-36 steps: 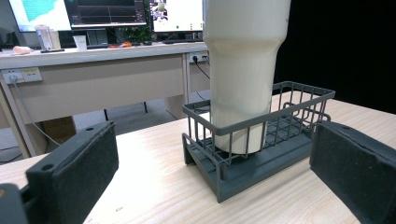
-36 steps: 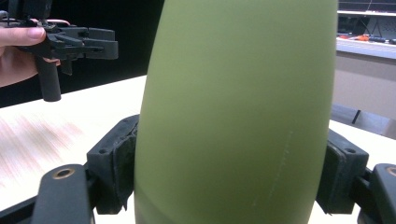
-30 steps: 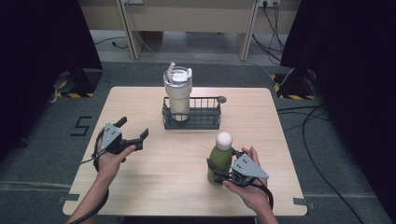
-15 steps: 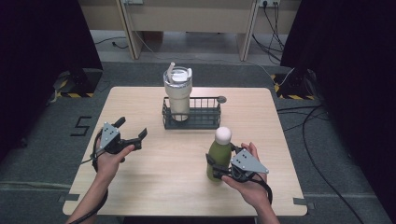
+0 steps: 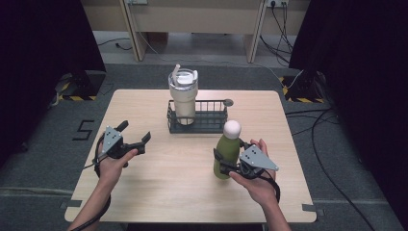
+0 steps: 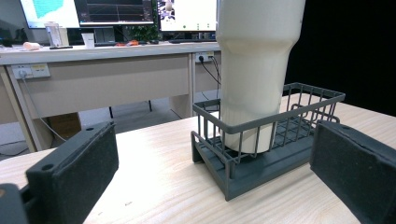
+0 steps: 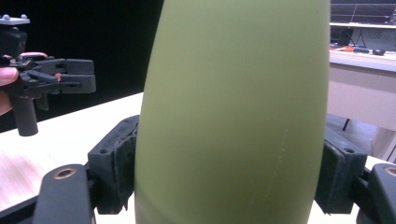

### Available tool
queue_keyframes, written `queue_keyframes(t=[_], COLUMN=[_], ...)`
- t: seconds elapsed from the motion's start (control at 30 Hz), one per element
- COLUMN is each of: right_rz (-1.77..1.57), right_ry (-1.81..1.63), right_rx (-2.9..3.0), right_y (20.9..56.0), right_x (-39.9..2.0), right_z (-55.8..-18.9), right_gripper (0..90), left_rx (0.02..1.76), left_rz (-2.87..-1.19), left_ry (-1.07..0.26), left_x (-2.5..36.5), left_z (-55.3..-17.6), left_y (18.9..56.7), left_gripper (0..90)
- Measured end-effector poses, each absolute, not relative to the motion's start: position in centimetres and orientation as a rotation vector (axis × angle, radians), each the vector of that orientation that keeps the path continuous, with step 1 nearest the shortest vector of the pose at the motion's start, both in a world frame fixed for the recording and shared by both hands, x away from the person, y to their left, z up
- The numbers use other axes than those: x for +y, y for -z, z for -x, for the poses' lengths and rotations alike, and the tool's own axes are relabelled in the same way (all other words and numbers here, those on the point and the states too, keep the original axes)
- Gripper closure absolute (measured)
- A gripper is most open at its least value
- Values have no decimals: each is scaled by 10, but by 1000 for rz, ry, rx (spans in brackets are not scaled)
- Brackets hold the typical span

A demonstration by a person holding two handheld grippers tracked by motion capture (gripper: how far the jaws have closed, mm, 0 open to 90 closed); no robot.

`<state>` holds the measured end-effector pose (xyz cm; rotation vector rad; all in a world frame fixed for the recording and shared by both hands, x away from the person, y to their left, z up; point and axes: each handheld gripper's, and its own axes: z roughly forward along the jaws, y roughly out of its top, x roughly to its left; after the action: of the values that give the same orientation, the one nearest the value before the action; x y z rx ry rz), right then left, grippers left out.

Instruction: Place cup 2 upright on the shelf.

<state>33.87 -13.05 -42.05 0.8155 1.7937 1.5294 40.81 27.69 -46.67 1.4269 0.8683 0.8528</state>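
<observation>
Both pads of the right gripper [image 5: 222, 162] press against the sides of the green bottle [image 5: 227, 151], one pad [image 7: 114, 161] on each flank (the bottle's body sits squarely between them), so it is clamped low on the body. That bottle stands upright on the table [image 5: 183, 187], just in front of the wire rack [image 5: 211, 122], which holds a cream tumbler [image 5: 183, 96] at its left end. At the table's left side, the left gripper [image 5: 134, 137] is held level, jaws spread wide and holding nothing, aimed toward the rack.
</observation>
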Motion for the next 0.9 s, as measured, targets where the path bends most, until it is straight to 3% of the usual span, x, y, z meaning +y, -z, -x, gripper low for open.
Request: queue_keyframes(t=[0.9], right_rz=[-841], right_ry=[-1532], right_rx=[1716], right_y=[402], right_x=[-127], right_z=[-366], right_gripper=[232], left_rx=[885], left_rz=[-1425], left_ry=[-846], left_x=[278], left_z=[-409], left_y=[470], left_gripper=[5])
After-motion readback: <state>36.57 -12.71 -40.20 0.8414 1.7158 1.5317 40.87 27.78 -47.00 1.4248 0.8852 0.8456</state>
